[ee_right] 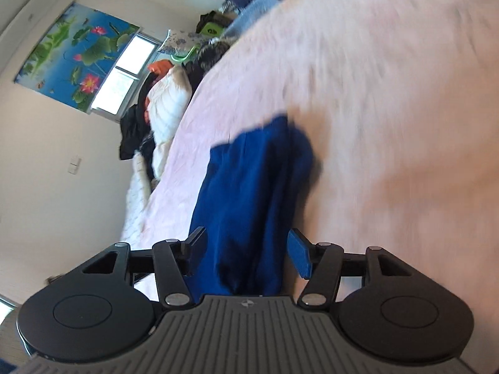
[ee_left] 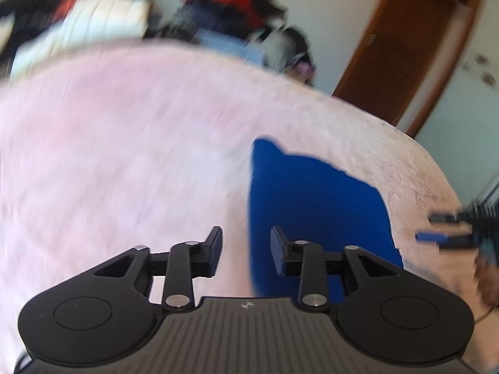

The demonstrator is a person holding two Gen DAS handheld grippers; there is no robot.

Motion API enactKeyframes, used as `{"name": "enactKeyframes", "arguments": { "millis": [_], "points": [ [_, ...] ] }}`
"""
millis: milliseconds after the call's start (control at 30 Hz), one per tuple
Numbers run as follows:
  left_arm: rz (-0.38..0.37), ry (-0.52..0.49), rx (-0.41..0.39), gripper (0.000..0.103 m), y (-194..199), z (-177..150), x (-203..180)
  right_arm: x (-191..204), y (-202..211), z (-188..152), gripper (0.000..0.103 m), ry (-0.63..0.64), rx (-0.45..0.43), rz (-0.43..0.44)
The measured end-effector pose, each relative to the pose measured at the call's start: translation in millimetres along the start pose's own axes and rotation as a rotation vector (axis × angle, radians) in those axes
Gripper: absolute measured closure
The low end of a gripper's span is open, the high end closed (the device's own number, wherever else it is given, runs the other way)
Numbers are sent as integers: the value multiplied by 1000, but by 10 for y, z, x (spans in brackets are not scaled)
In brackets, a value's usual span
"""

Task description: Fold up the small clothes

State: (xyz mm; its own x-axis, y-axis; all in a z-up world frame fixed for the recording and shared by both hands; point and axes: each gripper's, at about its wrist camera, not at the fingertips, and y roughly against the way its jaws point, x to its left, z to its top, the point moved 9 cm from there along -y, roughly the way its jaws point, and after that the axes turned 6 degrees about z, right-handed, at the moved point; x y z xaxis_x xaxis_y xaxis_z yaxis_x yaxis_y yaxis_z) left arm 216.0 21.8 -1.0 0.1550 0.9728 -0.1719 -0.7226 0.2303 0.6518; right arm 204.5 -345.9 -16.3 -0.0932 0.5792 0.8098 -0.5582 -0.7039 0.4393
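Both tongs, left (ee_left: 246,251) and right (ee_right: 248,254), gape empty above the blue garment (ee_left: 315,205) on the pink bed (ee_left: 124,155); only the right wrist view shows the lotus poster (ee_right: 78,56).

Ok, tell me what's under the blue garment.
The blue garment lies on the pink bedcover, which shows all around it in both views. Whether anything else sits beneath it cannot be seen: the cloth covers that patch.
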Motion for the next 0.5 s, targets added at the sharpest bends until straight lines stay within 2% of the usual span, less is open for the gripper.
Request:
{"name": "enactKeyframes", "arguments": {
  "millis": [33, 100, 167, 267, 300, 333, 400, 500],
  "points": [
    [-6, -44, -24, 58, -37, 4, -176, 6, -109, 131, 45, 25, -3, -20],
    [-55, -107, -6, 55, -170, -104, -554, -52, -388, 334, 46, 47, 16, -61],
    [-94, -163, 2, 55, -282, -240, -892, -209, -678, 435, 54, 55, 59, -174],
    [-117, -295, -19, 55, -376, -439, -1269, -335, -963, 390, 71, 52, 141, -216],
    [-109, -345, -10, 55, -431, -537, -1365, -300, -980, 364, 87, 70, 128, -199],
    [-104, -375, 16, 55, -489, -624, -1424, -241, -979, 368, 88, 97, 114, -174],
    [-114, -373, 58, 53, -563, -751, -1440, -120, -934, 396, 91, 158, 86, -175],
    [-134, -360, 55, 44, -589, -764, -1475, -101, -946, 519, 92, 204, 87, -203]
  ]
}}
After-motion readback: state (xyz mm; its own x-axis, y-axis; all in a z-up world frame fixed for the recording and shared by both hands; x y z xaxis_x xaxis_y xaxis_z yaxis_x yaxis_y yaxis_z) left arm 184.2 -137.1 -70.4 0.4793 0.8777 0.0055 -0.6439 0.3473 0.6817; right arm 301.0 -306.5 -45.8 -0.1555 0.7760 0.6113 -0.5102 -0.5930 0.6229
